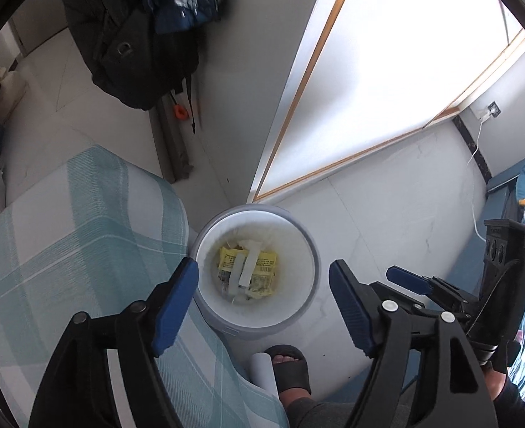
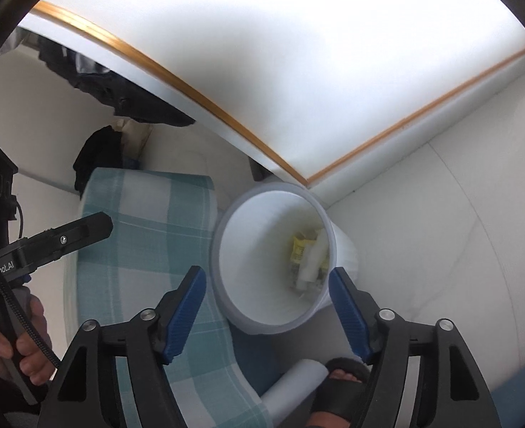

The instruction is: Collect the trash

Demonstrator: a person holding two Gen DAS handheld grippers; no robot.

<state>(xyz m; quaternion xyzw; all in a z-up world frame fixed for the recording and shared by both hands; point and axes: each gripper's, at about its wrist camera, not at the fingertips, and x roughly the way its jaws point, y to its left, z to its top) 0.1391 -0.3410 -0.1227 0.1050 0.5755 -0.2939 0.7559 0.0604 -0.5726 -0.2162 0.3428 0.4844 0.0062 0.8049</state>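
A round white trash bin stands on the floor beside a checked cushion; it also shows in the right wrist view. Inside lie yellow wrappers and white paper strips, seen in the right wrist view too. My left gripper is open and empty, held above the bin with the bin between its fingers. My right gripper is open and empty, also above the bin; it shows at the right of the left wrist view.
A teal and white checked cushion lies left of the bin. A white table top with a wooden edge is behind it. A sandalled foot and a white roll are on the floor. A black backpack hangs at the back.
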